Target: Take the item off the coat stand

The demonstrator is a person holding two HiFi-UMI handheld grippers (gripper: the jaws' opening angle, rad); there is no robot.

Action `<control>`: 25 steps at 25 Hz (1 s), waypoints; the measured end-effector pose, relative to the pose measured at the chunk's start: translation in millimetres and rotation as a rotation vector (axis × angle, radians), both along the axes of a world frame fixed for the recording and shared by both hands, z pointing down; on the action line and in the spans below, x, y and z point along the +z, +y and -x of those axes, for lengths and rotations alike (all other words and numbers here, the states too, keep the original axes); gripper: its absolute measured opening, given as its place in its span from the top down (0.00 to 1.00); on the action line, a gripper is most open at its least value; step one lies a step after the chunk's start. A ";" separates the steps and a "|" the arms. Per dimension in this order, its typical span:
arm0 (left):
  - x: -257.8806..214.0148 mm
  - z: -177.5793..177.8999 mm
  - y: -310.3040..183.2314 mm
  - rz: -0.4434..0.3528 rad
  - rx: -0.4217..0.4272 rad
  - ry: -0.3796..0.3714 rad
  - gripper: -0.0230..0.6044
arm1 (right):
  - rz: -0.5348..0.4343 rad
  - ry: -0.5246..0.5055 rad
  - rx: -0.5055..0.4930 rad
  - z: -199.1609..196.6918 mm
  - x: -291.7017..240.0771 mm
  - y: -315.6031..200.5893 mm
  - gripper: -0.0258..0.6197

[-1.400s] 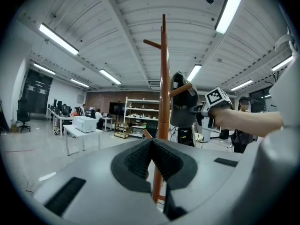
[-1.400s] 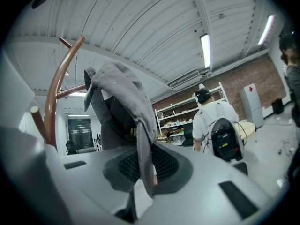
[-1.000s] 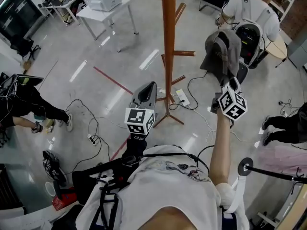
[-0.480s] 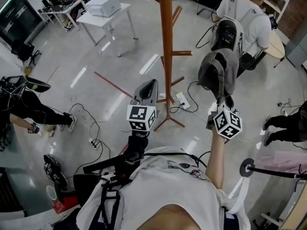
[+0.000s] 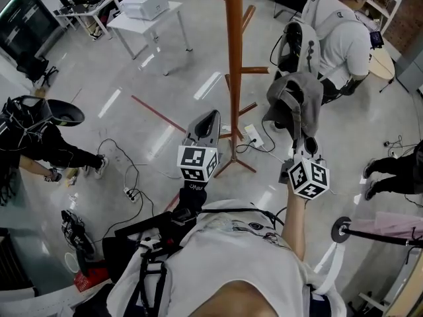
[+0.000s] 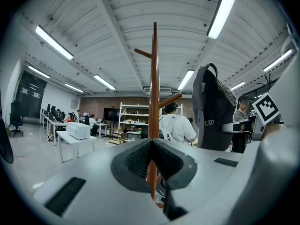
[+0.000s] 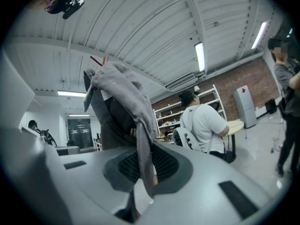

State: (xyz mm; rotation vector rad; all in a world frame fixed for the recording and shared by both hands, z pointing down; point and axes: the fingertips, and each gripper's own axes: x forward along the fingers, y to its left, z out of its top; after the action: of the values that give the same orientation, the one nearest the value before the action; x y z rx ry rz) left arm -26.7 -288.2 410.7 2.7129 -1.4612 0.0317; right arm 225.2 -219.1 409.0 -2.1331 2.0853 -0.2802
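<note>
The wooden coat stand [image 5: 232,58] rises in the middle of the floor, and its pole [image 6: 154,78] fills the centre of the left gripper view. A grey cap [image 5: 294,101] with a dark inside hangs free to the right of the stand's side peg, touching none of the pegs. My right gripper [image 5: 305,152] is shut on a lower strip of the cap [image 7: 117,88], which runs down between the pads [image 7: 145,172]. My left gripper [image 5: 210,119] points at the stand's base, shut with nothing in it [image 6: 151,172]. The cap [image 6: 211,107] also shows in the left gripper view.
A person with a backpack [image 5: 334,28] sits behind the cap at the upper right. A power strip and cables [image 5: 251,136] lie by the stand's feet. A white table with a printer [image 5: 142,8] stands at the back left. Another person [image 5: 39,137] crouches at left, and someone's legs [image 5: 390,174] show at right.
The right gripper has drawn back toward me and slightly left, carrying the cap farther from the stand's peg. The left gripper has barely moved.
</note>
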 end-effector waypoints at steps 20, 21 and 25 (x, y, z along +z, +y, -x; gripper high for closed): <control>5.7 -11.3 4.8 0.010 0.025 -0.007 0.96 | -0.016 0.028 -0.079 27.1 -5.0 -1.8 0.91; 6.0 -10.3 5.6 0.010 0.024 -0.007 0.96 | -0.014 0.028 -0.081 28.4 -4.7 -1.1 0.91; 4.8 -5.5 12.3 0.012 0.021 -0.004 0.96 | -0.013 0.032 -0.087 34.2 -6.4 4.3 0.91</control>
State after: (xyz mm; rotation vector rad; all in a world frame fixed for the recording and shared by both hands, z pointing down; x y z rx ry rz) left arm -21.2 -275.9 415.5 2.7209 -1.4285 0.0472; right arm 191.0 -214.8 402.6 -2.0555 2.1950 -0.2430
